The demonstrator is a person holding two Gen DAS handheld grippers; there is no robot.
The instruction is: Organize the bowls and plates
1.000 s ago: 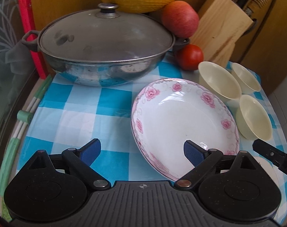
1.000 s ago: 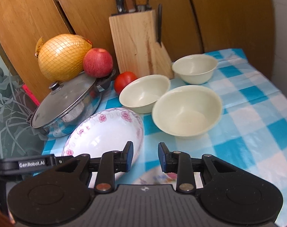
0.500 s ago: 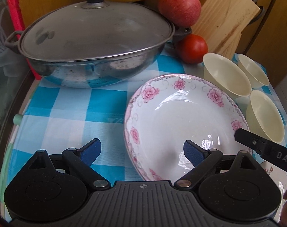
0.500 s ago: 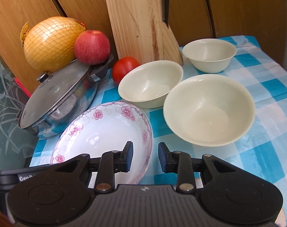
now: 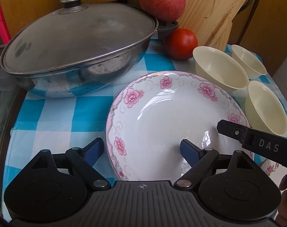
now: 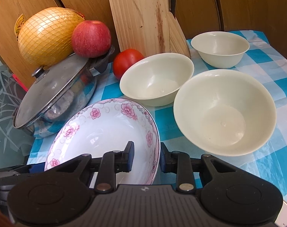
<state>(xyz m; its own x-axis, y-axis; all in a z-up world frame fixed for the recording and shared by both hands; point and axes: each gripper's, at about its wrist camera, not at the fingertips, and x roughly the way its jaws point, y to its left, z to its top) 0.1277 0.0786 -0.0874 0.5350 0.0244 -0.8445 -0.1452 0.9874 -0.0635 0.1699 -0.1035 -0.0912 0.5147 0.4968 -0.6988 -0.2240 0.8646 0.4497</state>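
Left wrist view: left gripper (image 5: 141, 148) has jaws spread wide, straddling the near-left rim of the floral plate (image 5: 173, 121); one blue pad outside the rim, the other over the plate's inside. Not clamped on anything.
Right wrist view: right gripper (image 6: 146, 156) has jaws apart w/ a moderate gap, set either side of the plate's (image 6: 103, 132) right rim; no squeeze visible, contact w/ the pads can't be told.
Plate posn: on the blue-check tablecloth (image 5: 54, 117), just in front of the lidded pot (image 5: 77, 51), beside the bowls. Looks slightly tipped in the right view, but lifted or resting, can't tell.
Second plate: sliver of another floral piece at the lower right edge (image 5: 272, 168), mostly hidden.
Bowls: three cream ones, all separate, none nested. Near bowl (image 6: 224, 111), mid bowl (image 6: 156, 79) touching or just beside it, far bowl (image 6: 220, 49) near the knife block (image 6: 143, 17).
Other stuff: tomato (image 6: 127, 61) betw. pot and block; apple (image 6: 91, 38) and netted pomelo (image 6: 48, 36) resting on or behind the pot lid.
Progress (est.): early. Nothing stacked yet as far as visible.
Step in hand (est.): both grippers lining up on the plate rim for a two-sided pickup.
Left to do (est.): grip plate, stack it w/ the other one, nest the three bowls.
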